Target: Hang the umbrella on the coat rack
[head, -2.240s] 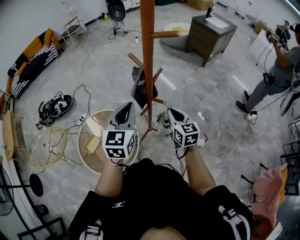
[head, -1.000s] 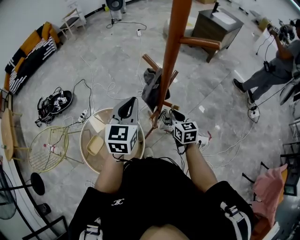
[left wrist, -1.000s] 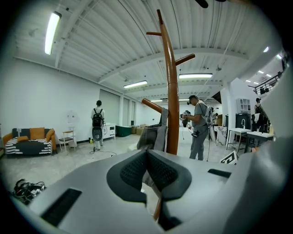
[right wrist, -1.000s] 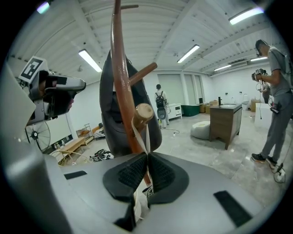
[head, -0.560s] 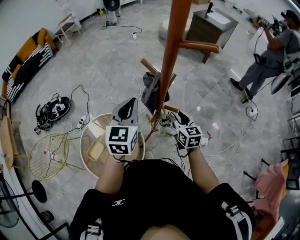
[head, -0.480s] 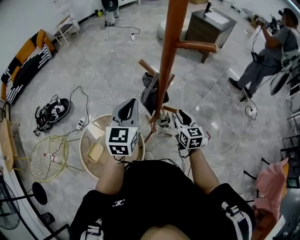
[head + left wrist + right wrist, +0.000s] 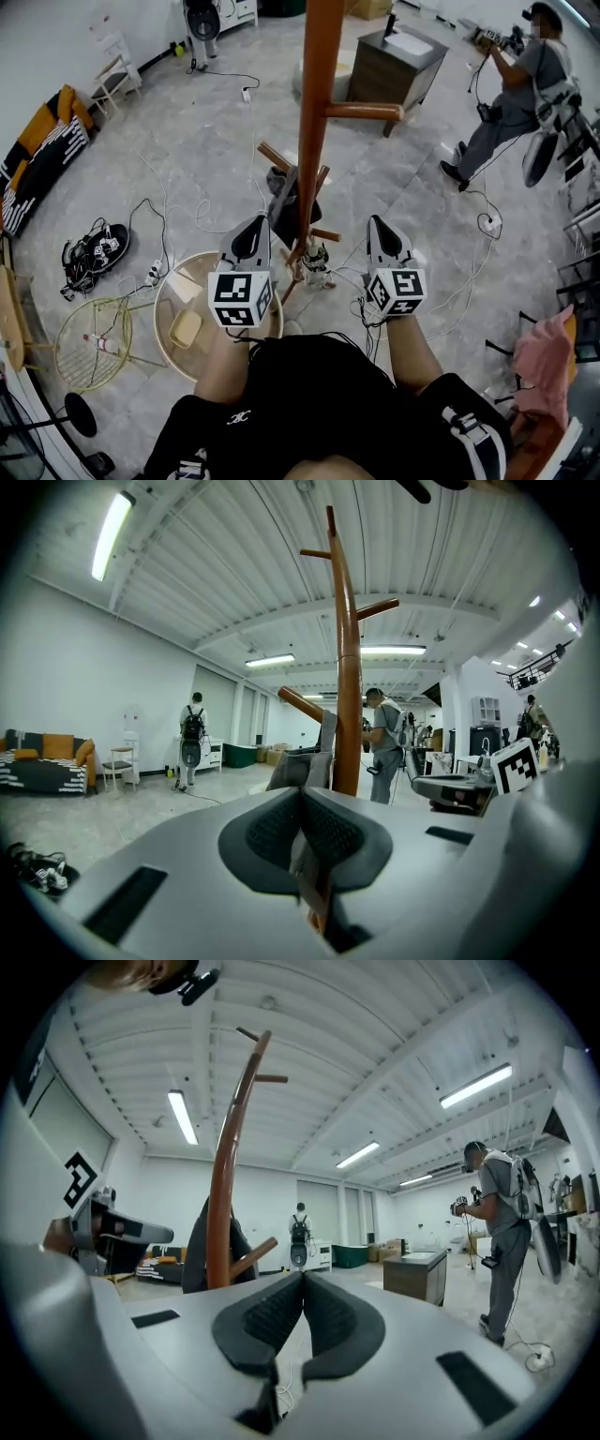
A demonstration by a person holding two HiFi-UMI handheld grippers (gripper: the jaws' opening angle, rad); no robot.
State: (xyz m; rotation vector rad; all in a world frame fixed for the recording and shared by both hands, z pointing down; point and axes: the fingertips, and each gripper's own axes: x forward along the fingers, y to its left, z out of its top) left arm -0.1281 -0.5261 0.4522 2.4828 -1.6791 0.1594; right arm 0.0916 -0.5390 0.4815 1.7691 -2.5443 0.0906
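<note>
Both the left gripper (image 7: 302, 799) and the right gripper (image 7: 302, 1283) are shown with jaws pressed together and nothing between them, held near the coat rack (image 7: 317, 112) but apart from it. The umbrella (image 7: 281, 202), folded and dark grey, is seen hanging from a lower peg (image 7: 274, 156) against the pole, so the task is judged complete. Around it lie a grey tiled floor (image 7: 187, 141) strewn with cables (image 7: 159, 211), a round table (image 7: 169, 323), a cabinet (image 7: 384, 70) and a standing person (image 7: 511, 89).
</note>
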